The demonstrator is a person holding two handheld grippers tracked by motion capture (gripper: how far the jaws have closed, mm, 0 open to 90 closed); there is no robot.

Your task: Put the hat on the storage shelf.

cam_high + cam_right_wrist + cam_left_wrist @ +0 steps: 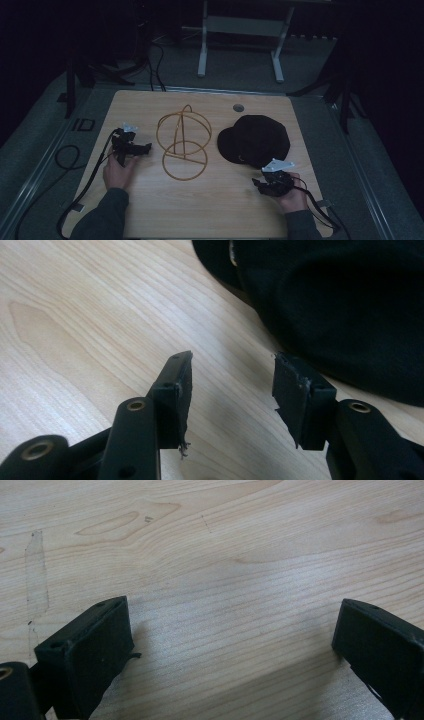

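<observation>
A black cap lies on the wooden table, right of the middle. To its left stands a gold wire hat stand made of rings and arcs. My left gripper rests on the table just left of the stand, pointing toward it. Its jaws stand wide open over bare wood. My right gripper hovers in front of the cap's near edge. It is open with nothing between its fingers. The cap lies just beyond and to the right of them.
A round cable hole sits near the table's far edge. Black cables trail off the left side onto the floor. A white desk frame stands behind the table in the dark.
</observation>
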